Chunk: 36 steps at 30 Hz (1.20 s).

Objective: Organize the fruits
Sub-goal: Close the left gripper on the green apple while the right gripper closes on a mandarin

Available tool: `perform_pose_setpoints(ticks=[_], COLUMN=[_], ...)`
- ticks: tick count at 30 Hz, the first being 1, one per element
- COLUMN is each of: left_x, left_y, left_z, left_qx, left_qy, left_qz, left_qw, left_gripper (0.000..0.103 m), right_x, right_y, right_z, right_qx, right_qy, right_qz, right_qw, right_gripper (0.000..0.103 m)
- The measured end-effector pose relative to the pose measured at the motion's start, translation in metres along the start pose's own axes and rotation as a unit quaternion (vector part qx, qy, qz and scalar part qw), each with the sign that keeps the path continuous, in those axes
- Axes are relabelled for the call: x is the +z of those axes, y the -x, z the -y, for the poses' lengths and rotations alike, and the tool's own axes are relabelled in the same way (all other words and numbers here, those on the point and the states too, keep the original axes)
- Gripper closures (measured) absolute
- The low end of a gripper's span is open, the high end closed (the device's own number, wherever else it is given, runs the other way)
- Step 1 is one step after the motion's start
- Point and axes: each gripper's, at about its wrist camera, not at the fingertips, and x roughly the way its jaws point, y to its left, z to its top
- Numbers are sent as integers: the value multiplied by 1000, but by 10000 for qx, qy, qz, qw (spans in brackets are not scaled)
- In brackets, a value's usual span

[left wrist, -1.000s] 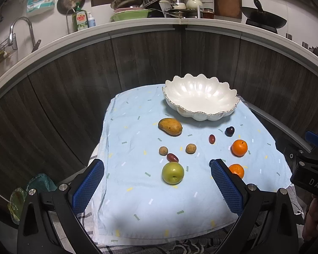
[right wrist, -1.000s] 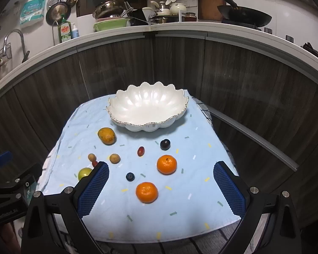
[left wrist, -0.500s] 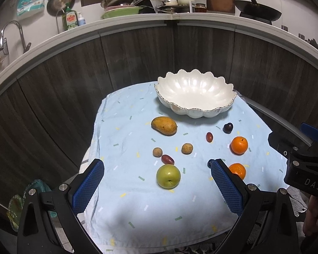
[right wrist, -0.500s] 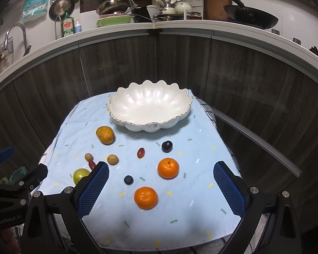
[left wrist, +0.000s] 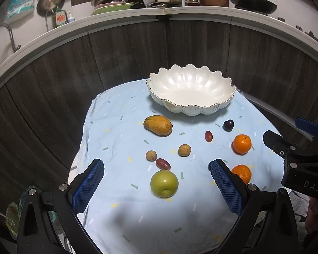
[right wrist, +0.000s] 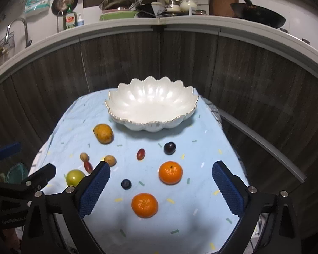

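Note:
A white scalloped bowl (left wrist: pixel 190 93) (right wrist: pixel 152 105) stands empty at the far side of a light blue cloth (left wrist: pixel 120 127) (right wrist: pixel 201 148). Fruit lies loose in front of it: a mango (left wrist: pixel 158 125) (right wrist: pixel 103 133), a green apple (left wrist: pixel 164 183) (right wrist: pixel 74 177), two oranges (left wrist: pixel 241 144) (right wrist: pixel 145 204), a dark plum (left wrist: pixel 228 124) (right wrist: pixel 169 147), a blueberry (right wrist: pixel 126 184) and small brown and red fruits. My left gripper (left wrist: pixel 158 185) is open above the cloth's near part, the apple between its fingers. My right gripper (right wrist: pixel 160 188) is open, with both oranges in its span.
Dark wood cabinet fronts (left wrist: pixel 116 59) curve behind the cloth-covered table. The counter above holds a sink tap (right wrist: pixel 19 29), dish soap (right wrist: pixel 70 20), pans and a wok (right wrist: pixel 258 17). The cloth's near edge (left wrist: pixel 150 241) hangs just below my grippers.
Both grippers have come slightly forward and down toward the fruit, which now looks larger in each view. Nothing on the cloth has moved.

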Motion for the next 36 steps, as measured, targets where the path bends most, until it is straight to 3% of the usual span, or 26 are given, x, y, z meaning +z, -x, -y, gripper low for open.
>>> perform_pose_setpoints(ticks=[9,23,36], left_x=[-10,-29,-37], left_y=[-21,-50,-73], left_z=[4,2,4], left_qx=[-39,-65,-264], left_qy=[-188,-214,-174], left_qz=[-8,-163,-424], left_qw=[9998,9996,9986], left_gripper=[0,3,9], right_x=[-10,-35,-50], right_y=[-19,-51,-70], right_z=[-3,-11,-12], right_qx=[-2,185,299], right_qy=[165,230,198], right_qz=[-131,-572,-989], right_qw=[9998,9979,9945], right_gripper=[11,29,33])
